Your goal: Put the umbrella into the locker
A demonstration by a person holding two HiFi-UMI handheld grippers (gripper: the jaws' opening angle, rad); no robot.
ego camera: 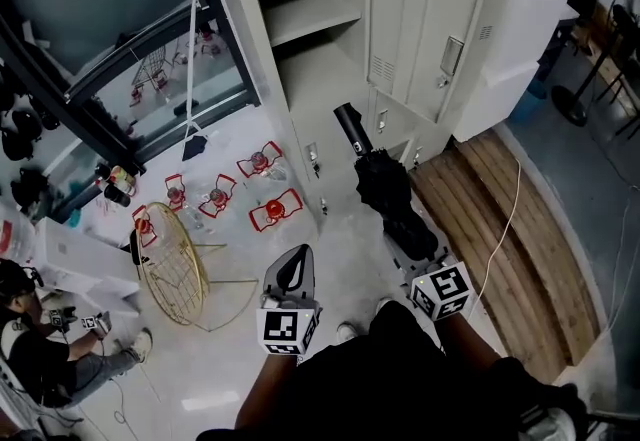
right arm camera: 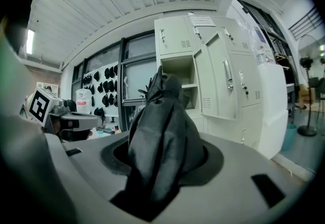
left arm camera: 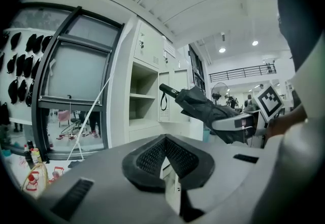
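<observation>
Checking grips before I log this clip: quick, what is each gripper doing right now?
Left gripper: closed, holding nothing.
Right gripper: closed on the umbrella.

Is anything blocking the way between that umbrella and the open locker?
Nothing visible does. The umbrella, held in the right gripper, points at the open locker, whose door is swung aside to the right.

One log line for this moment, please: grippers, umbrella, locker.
phase: carry | right gripper: shut on folded umbrella | left gripper: shut, empty | locker: door open, umbrella not yet inside
</observation>
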